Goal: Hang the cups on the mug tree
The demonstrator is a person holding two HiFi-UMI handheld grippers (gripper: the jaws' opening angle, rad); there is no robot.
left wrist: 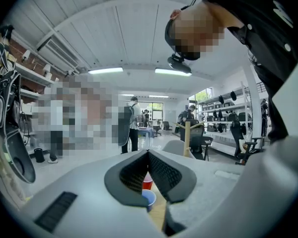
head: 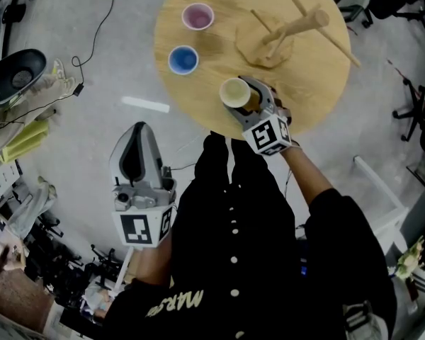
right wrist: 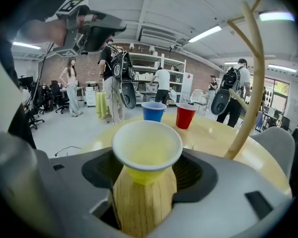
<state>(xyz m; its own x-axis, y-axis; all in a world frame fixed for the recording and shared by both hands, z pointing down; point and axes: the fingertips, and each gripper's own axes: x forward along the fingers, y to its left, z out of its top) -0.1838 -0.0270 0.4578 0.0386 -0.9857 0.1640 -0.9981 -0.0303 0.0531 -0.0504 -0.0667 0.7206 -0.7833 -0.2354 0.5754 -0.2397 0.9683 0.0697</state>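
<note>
— What is the right tool [head: 253,98] doing?
— Its jaws are closed on the yellow cup [head: 234,92], one pad on each side of the cup. The cup is upright with its mouth up, at the lower edge of the round wooden table [head: 319,83], about the middle of the head view.
— And the left tool [head: 138,139]?
— It is off the table, at the lower left of the head view, above the grey floor. Its jaws are together at the tips and hold nothing; its own view only looks past them to two cups on the table beyond.
— Where are those cups?
— The blue cup [head: 183,59] stands on the table, up and to the left of the yellow one. The red cup [head: 197,16] stands above it, near the top edge of the frame. They are close together but apart.
— The mug tree [head: 290,30]?
— On the upper right part of the table, well apart from all three cups. Its wooden pegs are bare.
</note>
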